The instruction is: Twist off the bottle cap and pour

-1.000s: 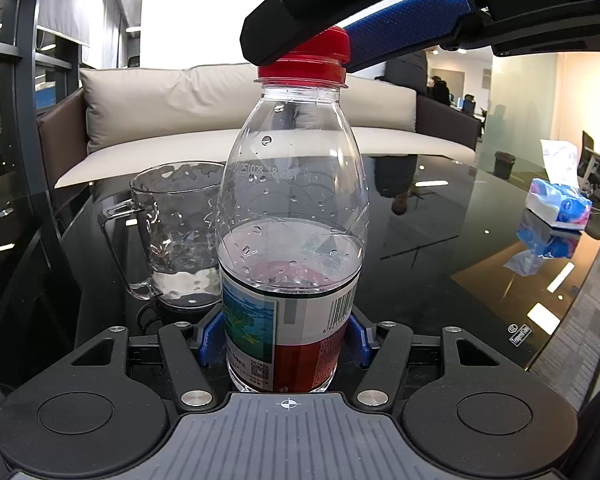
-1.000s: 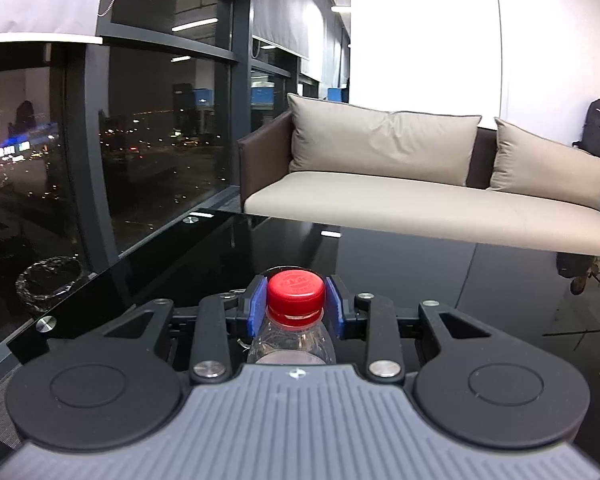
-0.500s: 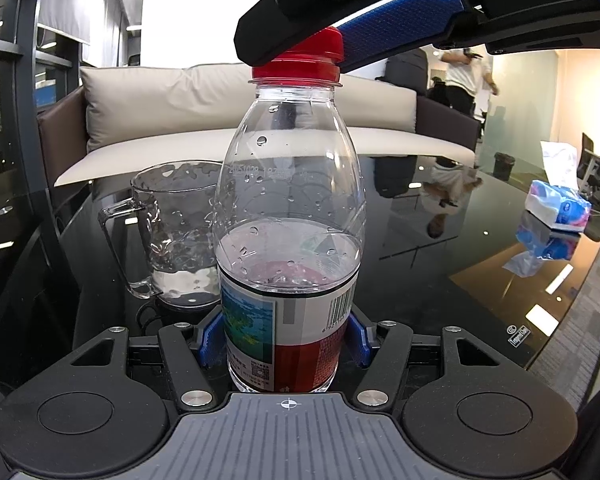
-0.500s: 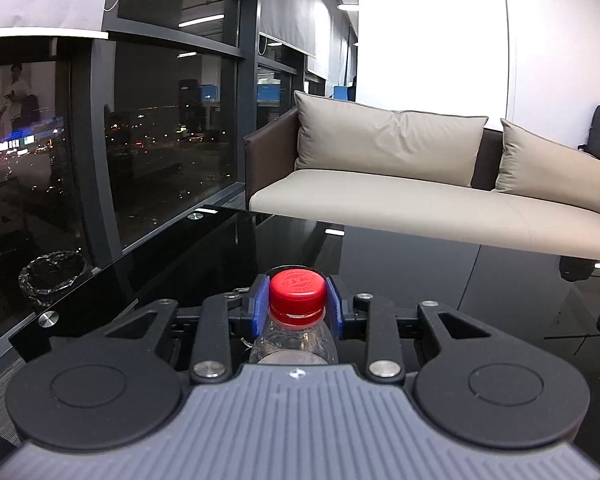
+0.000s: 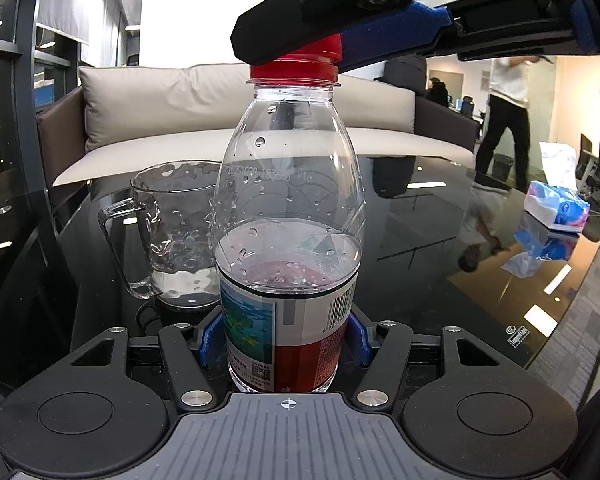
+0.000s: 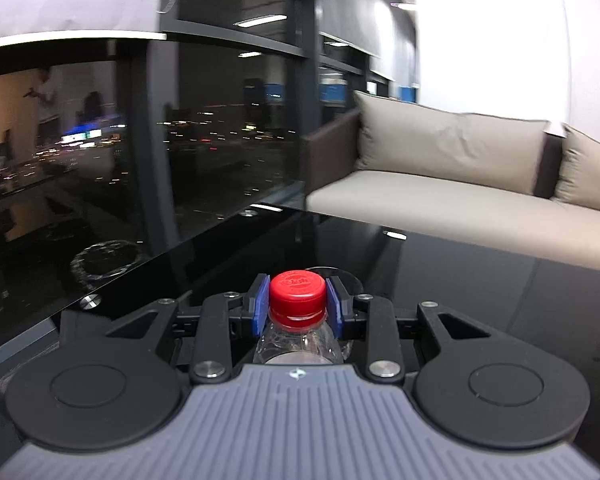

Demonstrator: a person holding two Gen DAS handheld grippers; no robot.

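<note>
A clear plastic bottle, about half full of water, with a red and blue label, stands upright on the black glass table. My left gripper is shut on the bottle's lower body. My right gripper is shut on its red cap, which also shows in the left wrist view under the right gripper's blue pads. A clear glass mug with a little water stands just behind and left of the bottle.
A blue and white tissue pack lies on the table at the right. A beige sofa stands beyond the table's far edge. Dark windows are on the left. A person walks in the background.
My right gripper has turned to the left with the cap between its pads; its view has swung towards the windows. The bottle and the left gripper have stayed put. A person has walked in behind.
</note>
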